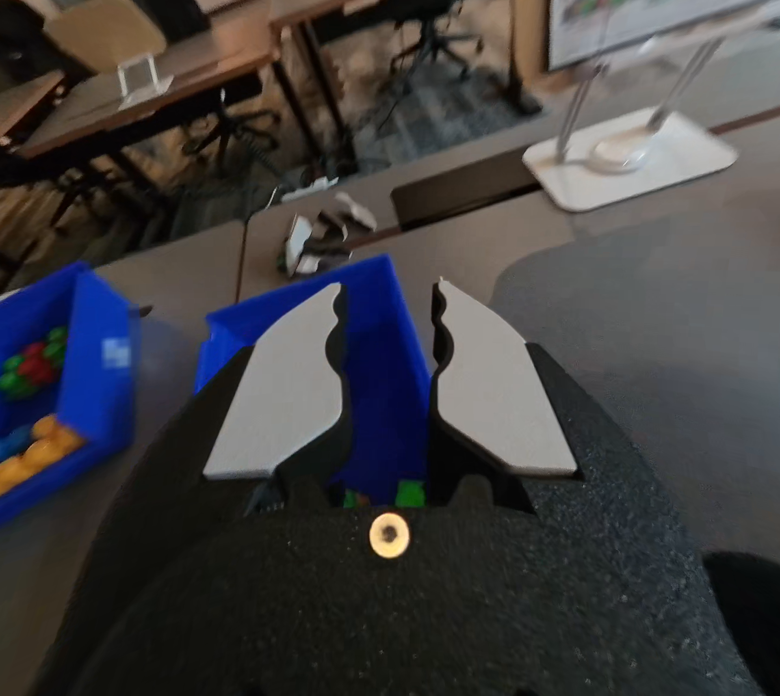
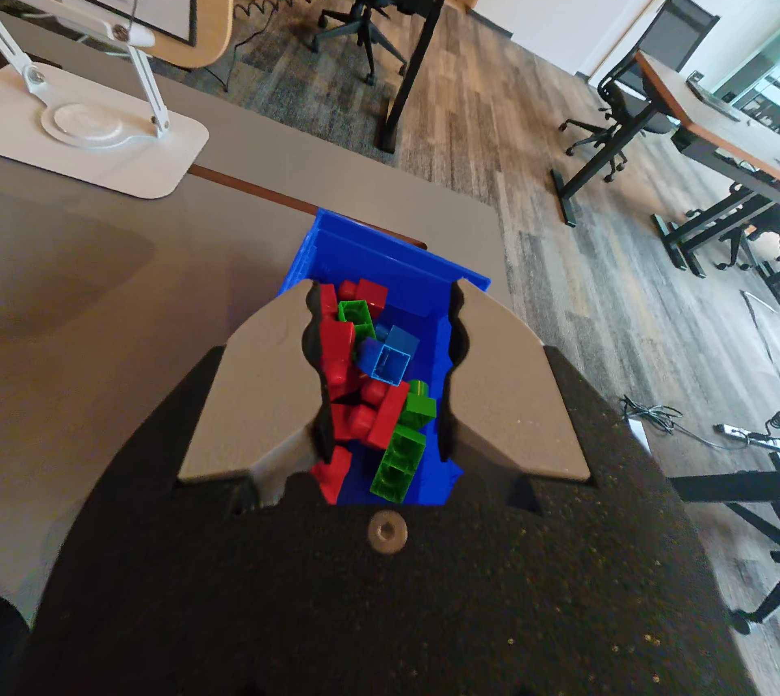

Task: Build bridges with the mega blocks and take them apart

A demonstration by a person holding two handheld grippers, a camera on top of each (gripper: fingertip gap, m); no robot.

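Left gripper [image 1: 390, 287] hangs over a blue bin [image 1: 380, 338] on the grey table [image 1: 591, 338], its two grey fingers [image 1: 287, 380] spread apart with nothing between them. Through the gap the bin's inner wall shows, and at the bottom of the gap a few green blocks [image 1: 407, 492] lie in the bin. To the left stands a second blue bin [image 1: 97, 359], well apart from the first, with red, green, blue and yellow blocks [image 1: 33, 372] in it. Beyond the near bin lies a small heap of white and dark bits [image 1: 325, 237], too blurred to name. At the far right of the table sits a white stand base [image 1: 624, 157] with two thin legs going up from it. Past the table edge are desks and office chairs on a carpeted floor; the whole view is smeared with blur

From the right wrist view, the right gripper [image 2: 382, 289] is held above a blue bin [image 2: 380, 254] that stands at the table [image 2: 105, 296] edge. Its fingers [image 2: 270, 380] stand wide apart and grip nothing. Between them lies a jumble of blocks in the bin: red blocks [image 2: 337, 342] along the left side, a green block [image 2: 399, 465] lying on its side near the bottom right, another green one [image 2: 354, 315] higher up, and a blue block [image 2: 390, 363] with its hollow end facing up in the middle. The left finger overlaps the red blocks in the picture; whether it touches them I cannot tell. A white stand base [image 2: 84, 144] rests on the table at the upper left, well apart from the bin. Beyond are wood-look floor, desks and chairs
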